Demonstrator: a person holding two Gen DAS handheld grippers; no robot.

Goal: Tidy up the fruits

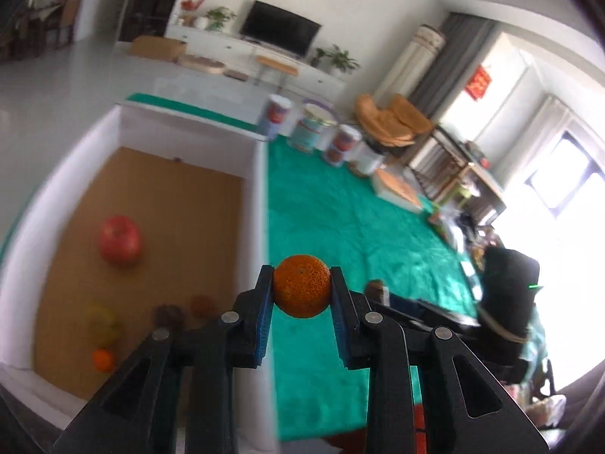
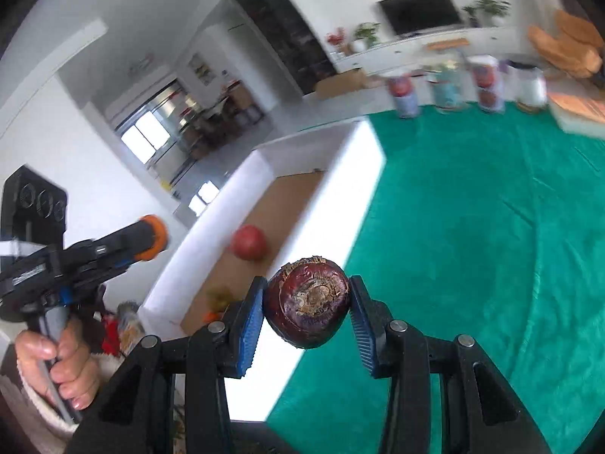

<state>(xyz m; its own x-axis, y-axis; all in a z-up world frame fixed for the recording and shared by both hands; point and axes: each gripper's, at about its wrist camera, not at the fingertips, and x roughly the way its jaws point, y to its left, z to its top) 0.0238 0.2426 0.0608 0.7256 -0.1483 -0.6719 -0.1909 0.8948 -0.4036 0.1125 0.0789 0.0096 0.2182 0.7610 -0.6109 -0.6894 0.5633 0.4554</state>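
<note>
Gripping small orange [image 1: 301, 286] in left gripper [image 1: 301, 291], dark fruit [image 2: 307, 302] in right gripper [image 2: 307, 304]; risked slipping short of box [image 1: 261, 174] at nine o'clock.

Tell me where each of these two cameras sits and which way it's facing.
Left wrist: on the left gripper, looking down along its fingers, shut on a small orange, over the white box and green cloth; the right gripper's body shows at right.
Right wrist: on the right gripper, looking down at the same box corner, shut on a dark purple fruit; the person's left hand shows at left.
Shared: box, red apple, cloth, tins, television.
</note>
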